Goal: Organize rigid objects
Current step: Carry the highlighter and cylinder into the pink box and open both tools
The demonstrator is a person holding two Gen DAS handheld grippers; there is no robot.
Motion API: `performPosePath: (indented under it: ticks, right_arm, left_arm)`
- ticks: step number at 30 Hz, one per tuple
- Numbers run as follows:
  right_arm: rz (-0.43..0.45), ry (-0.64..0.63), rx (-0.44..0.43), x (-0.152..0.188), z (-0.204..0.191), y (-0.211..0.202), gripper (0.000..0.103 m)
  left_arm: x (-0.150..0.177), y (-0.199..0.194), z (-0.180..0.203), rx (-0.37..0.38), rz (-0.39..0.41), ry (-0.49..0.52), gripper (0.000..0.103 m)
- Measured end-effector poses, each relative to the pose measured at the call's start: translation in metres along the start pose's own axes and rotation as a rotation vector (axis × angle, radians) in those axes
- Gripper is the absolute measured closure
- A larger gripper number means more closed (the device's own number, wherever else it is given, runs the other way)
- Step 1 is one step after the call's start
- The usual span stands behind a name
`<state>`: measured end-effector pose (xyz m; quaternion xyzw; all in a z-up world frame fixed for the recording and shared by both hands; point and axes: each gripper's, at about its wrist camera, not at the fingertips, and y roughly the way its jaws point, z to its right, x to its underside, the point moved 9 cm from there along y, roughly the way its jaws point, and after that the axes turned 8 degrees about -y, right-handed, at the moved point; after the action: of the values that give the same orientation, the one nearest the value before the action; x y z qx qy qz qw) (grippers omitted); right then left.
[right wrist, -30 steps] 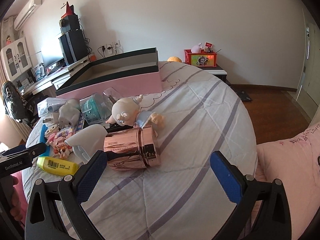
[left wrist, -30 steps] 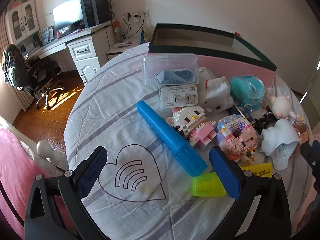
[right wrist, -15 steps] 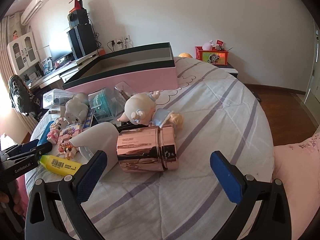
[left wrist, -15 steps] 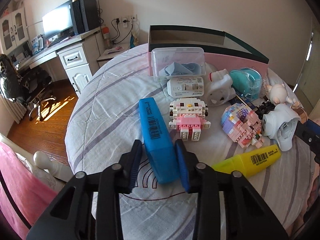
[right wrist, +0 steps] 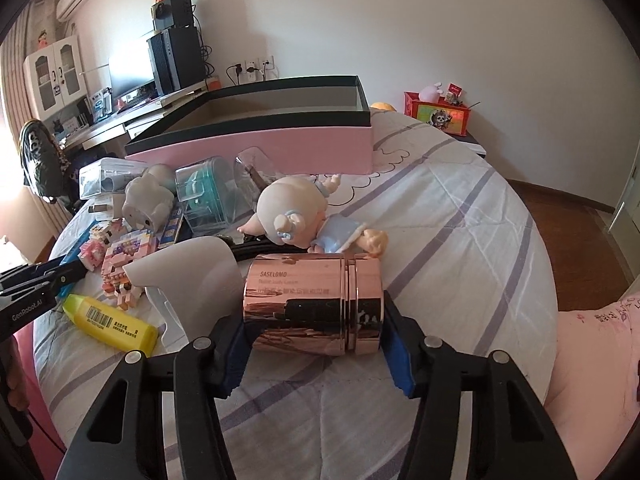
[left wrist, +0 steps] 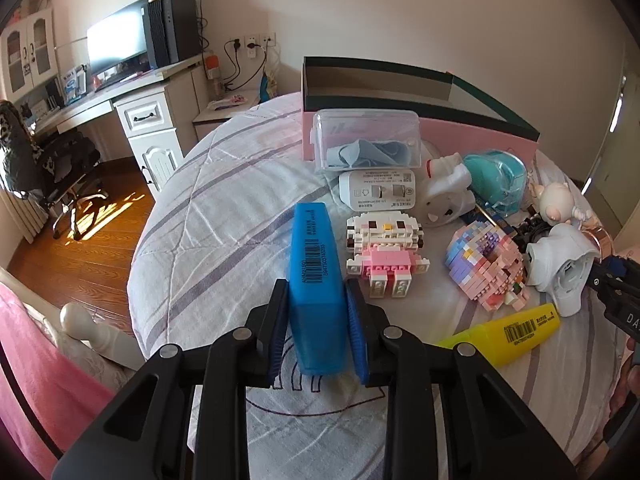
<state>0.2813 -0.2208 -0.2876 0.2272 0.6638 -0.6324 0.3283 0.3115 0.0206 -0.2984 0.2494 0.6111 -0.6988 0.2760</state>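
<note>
My left gripper (left wrist: pixel 318 332) is shut on a long blue box (left wrist: pixel 314 276) with a barcode, which points away over the striped bedspread. My right gripper (right wrist: pixel 314 344) is shut on a shiny rose-gold canister (right wrist: pixel 314 306) that lies on its side, the pads pressing on its two ends. A pink storage box with a dark rim (left wrist: pixel 480 136) stands open at the back; it also shows in the right wrist view (right wrist: pixel 280 146). The left gripper shows at the left edge of the right wrist view (right wrist: pixel 44 280).
On the bed lie a yellow highlighter (left wrist: pixel 516 330), two brick figures (left wrist: pixel 386 252), a white charger (left wrist: pixel 378 192), a clear case (left wrist: pixel 366 144), a teal dispenser (left wrist: pixel 498 180), a white fan (left wrist: pixel 560 268) and a baby doll (right wrist: pixel 304 214). A desk (left wrist: pixel 132 108) stands left.
My left gripper closed on the blue box and turned it to point away. My right gripper moved forward and closed on the rose-gold canister.
</note>
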Motion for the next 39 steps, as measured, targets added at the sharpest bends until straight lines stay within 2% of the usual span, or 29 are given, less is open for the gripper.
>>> performPosePath:
  ticks: [7, 11, 14, 19, 21, 26, 29, 31, 36, 39]
  right_arm:
    - [0.059, -0.04, -0.026, -0.021, -0.01, -0.019, 0.045]
    - [0.088, -0.047, -0.037, -0.034, -0.013, -0.024, 0.045]
    - [0.107, -0.07, -0.048, -0.046, -0.018, -0.027, 0.045]
    - [0.145, -0.096, -0.086, -0.074, -0.029, -0.027, 0.045]
    - [0.153, -0.103, -0.104, -0.083, -0.032, -0.024, 0.045]
    - [0.141, -0.1, -0.159, -0.097, -0.04, -0.009, 0.045]
    - [0.15, -0.113, -0.147, -0.114, -0.04, -0.005, 0.045]
    - [0.159, -0.125, -0.146, -0.13, -0.04, 0.0, 0.045]
    - [0.149, -0.146, -0.117, -0.168, -0.035, 0.025, 0.045]
    - [0.109, -0.142, -0.107, -0.184, -0.03, 0.053, 0.045]
  left_arm:
    - [-0.017, -0.013, 0.008, 0.034, 0.043, 0.017, 0.076]
    - [-0.02, -0.023, 0.004, 0.065, 0.05, -0.018, 0.076]
    - [-0.031, -0.038, 0.007, 0.063, 0.098, -0.005, 0.076]
    - [-0.054, -0.066, 0.023, 0.123, 0.164, 0.017, 0.077]
    - [-0.061, -0.07, 0.03, 0.122, 0.185, 0.041, 0.077]
    - [-0.079, -0.062, 0.043, 0.142, 0.181, 0.053, 0.077]
    - [-0.101, -0.056, 0.059, 0.162, 0.192, 0.066, 0.077]
    - [-0.123, -0.05, 0.069, 0.148, 0.219, 0.092, 0.077]
    - [-0.17, -0.012, 0.085, 0.101, 0.215, 0.122, 0.077]
    - [-0.185, 0.025, 0.094, 0.085, 0.151, 0.137, 0.077]
